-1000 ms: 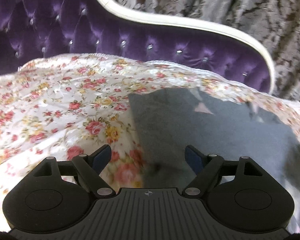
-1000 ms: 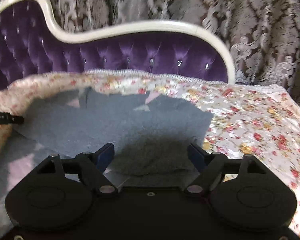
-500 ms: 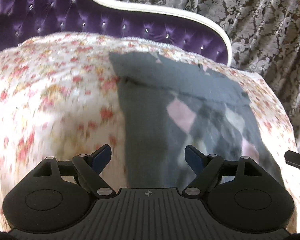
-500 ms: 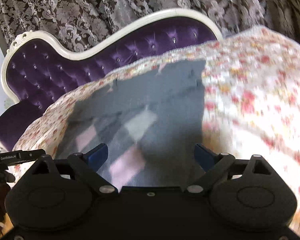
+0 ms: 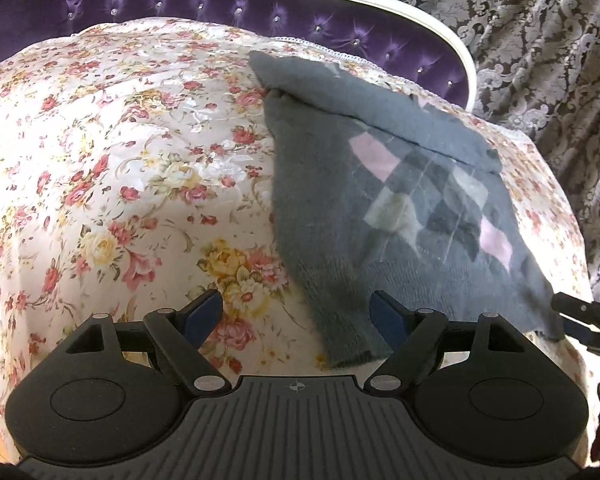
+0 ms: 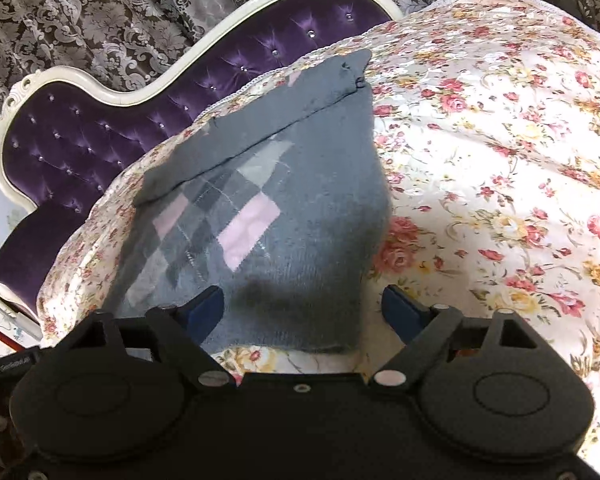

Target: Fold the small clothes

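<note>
sweater (image 5: pixel 340 216) ahead of left gripper (image 5: pixel 296 312)

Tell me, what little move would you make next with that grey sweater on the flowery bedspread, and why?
Probably lower both and pinch the near hem. The grey sweater lies flat on the floral bedspread, its far edge already folded over. The left hand-held gripper and the right hand-held gripper each hover open over a near corner, nothing gripped; the right jaws have just been closing slightly.
</note>
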